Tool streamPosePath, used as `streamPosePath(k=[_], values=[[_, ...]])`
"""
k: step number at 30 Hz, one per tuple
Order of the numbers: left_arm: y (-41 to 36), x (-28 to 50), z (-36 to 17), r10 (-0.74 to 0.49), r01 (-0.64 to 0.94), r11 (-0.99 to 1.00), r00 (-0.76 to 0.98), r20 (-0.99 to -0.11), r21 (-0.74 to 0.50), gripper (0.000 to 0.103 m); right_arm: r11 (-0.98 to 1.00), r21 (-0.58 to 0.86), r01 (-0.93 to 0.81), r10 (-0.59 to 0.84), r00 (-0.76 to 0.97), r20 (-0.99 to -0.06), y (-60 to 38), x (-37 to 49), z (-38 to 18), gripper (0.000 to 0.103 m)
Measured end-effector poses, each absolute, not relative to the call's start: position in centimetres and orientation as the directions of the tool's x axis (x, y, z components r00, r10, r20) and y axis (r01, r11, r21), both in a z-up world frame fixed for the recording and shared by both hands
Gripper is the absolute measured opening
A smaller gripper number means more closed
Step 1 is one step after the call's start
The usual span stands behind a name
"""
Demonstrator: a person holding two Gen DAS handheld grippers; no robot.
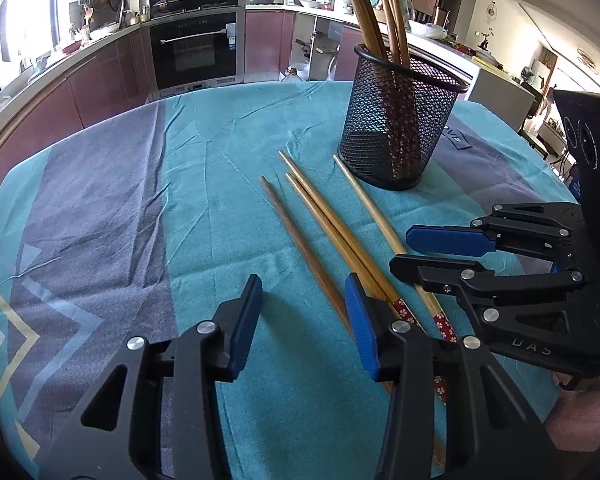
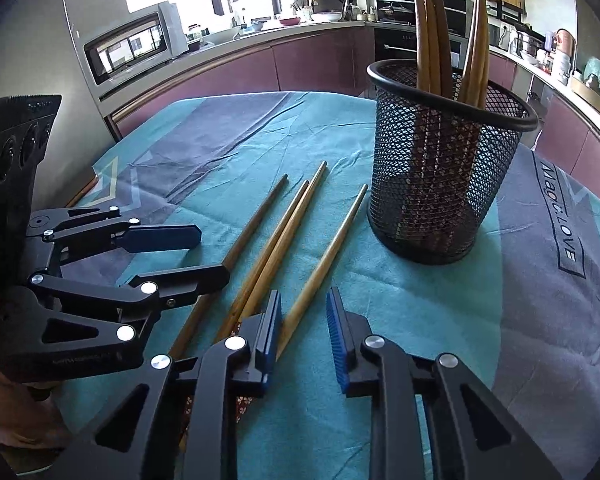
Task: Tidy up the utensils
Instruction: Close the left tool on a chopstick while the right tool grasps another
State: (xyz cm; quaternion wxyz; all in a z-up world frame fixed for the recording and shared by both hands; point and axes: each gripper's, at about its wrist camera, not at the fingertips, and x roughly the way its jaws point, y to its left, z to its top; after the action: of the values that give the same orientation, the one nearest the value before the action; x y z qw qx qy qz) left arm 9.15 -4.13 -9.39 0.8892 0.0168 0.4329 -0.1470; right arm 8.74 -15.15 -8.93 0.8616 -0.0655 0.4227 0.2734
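You're lining up the next pickup: both tongs, left (image 1: pixel 304 312) and right (image 2: pixel 304 320), are hanging spread and empty over four loose wooden chopsticks (image 2: pixel 272 256) lying beside the black mesh cup (image 2: pixel 440 168), so you're needing a pinch next.

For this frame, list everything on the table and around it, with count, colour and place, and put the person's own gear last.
Loose wooden chopsticks: four, brown, flat on the cloth in front of the holder; at least two have red floral handle ends.
Black wire-mesh holder: one, upright on the cloth, right of the loose chopsticks.
Standing wooden chopsticks: several, brown, upright inside the holder.
Teal and grey tablecloth: one, covering the table.
Built-in oven: one, black, in the far cabinets.
Left gripper: black with blue pads, open, over the chopstick handles.
Right gripper: same colours, open, beside it.
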Motion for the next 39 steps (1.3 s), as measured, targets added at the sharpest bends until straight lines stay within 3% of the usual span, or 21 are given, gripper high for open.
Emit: streamPosePath(k=[14, 22, 39], values=[[-4.8, 10.6, -9.6, -0.229, 0.266, 0.96, 0.581, -0.781, -0.083, 0.025, 0.844, 0.124, -0.522, 0.417, 0.492, -0.764, -14.2, 10.1, -9.0, 0.023], [-4.7, 11.1, -9.5, -0.225, 0.233, 0.967, 0.582, -0.781, -0.105, 0.014, 0.853, 0.143, -0.502, 0.418, 0.492, -0.764, -14.6, 10.6, -9.0, 0.01], [-4.2, 11.1, -9.7, -0.224, 0.198, 0.971, 0.584, -0.78, -0.13, 0.012, 0.852, 0.171, -0.494, 0.434, 0.486, -0.758, -15.2, 11.0, -8.8, 0.006]])
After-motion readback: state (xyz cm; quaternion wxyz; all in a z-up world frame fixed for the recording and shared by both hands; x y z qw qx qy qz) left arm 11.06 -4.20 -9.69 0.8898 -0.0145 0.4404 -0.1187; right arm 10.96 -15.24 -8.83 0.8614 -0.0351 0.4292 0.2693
